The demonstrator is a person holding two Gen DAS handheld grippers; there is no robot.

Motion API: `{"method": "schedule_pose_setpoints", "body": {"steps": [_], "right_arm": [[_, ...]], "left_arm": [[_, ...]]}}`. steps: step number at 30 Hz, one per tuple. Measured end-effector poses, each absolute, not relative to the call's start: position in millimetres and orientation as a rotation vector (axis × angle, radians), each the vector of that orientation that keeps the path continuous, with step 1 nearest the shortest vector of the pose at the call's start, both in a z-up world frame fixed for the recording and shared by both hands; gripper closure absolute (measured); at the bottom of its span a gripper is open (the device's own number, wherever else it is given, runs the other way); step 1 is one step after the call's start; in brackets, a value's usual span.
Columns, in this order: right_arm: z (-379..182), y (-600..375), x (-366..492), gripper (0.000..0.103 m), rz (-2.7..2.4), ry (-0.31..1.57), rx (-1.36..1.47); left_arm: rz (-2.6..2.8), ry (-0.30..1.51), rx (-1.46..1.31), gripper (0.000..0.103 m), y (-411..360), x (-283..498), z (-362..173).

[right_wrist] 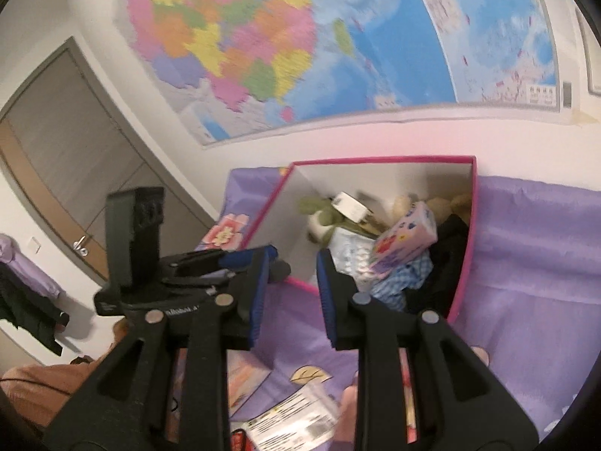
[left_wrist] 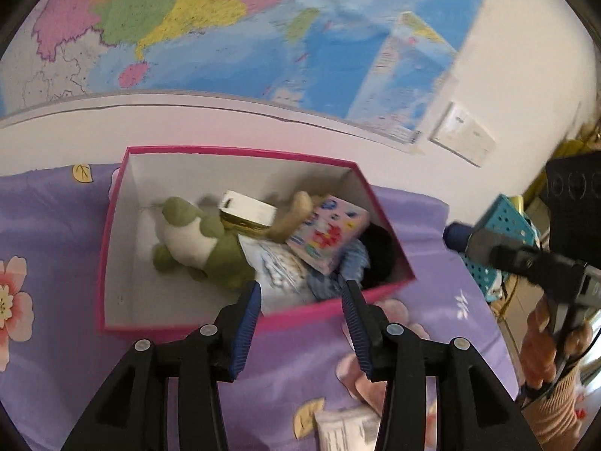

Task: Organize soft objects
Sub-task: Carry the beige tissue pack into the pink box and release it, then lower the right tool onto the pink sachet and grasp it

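A pink-rimmed box (left_wrist: 112, 233) with white inner walls sits on a bed covered by a purple floral sheet (left_wrist: 49, 218), pushed up against the white wall under a large coloured map (left_wrist: 225, 18). Inside the box lies a green and white plush toy (left_wrist: 195, 240), belly up, its long axis running from the box's far left corner toward the near rim, with the head toward the far wall. Beside it, toward the middle, a white and gold carton (left_wrist: 248, 212) rests against a tan plush (left_wrist: 293, 214). A flat pack with a flower print (left_wrist: 326, 236) lies tilted across the heap, one corner pointing at the near rim. Beneath it are a pale blue patterned packet (left_wrist: 278, 270), blue checked cloth (left_wrist: 338, 274) and something black (left_wrist: 379, 255) in the right corner.

The left tool (left_wrist: 300, 297) hangs over the near rim of the box with its blue-padded fingers (left_wrist: 248, 312) parted and nothing between them. The right tool (right_wrist: 293, 274) also stands released, its jaws apart and empty, aimed at the near left corner of the box. In the left wrist view it shows at the right edge, held by a hand (left_wrist: 544, 345) in a ribbed sleeve.

On the sheet near the camera lie a printed white packet (right_wrist: 293, 421) and a pink soft item (left_wrist: 357, 379), both outside the box.
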State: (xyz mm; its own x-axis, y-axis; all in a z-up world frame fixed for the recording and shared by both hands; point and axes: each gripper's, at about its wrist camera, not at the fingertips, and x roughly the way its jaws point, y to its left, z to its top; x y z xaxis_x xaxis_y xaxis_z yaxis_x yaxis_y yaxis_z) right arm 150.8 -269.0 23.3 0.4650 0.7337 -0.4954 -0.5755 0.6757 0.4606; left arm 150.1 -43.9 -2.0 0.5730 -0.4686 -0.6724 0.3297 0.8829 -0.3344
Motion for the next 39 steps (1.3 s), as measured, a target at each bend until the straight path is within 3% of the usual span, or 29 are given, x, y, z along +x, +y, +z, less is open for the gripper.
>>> {"method": "schedule_pose_setpoints", "body": {"steps": [11, 22, 29, 39], "right_arm": [[50.6, -279.0, 84.5, 0.074, 0.864, 0.656, 0.248], [49.8, -323.7, 24.0, 0.074, 0.834, 0.595, 0.267], [-1.5, -386.2, 20.8, 0.074, 0.716, 0.652, 0.386], [-118.4, -383.4, 74.5, 0.074, 0.617, 0.945, 0.458]], "left_arm": [[-0.606, 0.863, -0.11, 0.058, -73.7, 96.5, -2.1], [-0.642, 1.015, -0.041, 0.058, -114.6, 91.8, -45.4], [-0.644, 1.097, -0.019, 0.058, -130.8, 95.1, -67.7], [-0.605, 1.193, -0.012, 0.059, -137.4, 100.0, -94.9]]}}
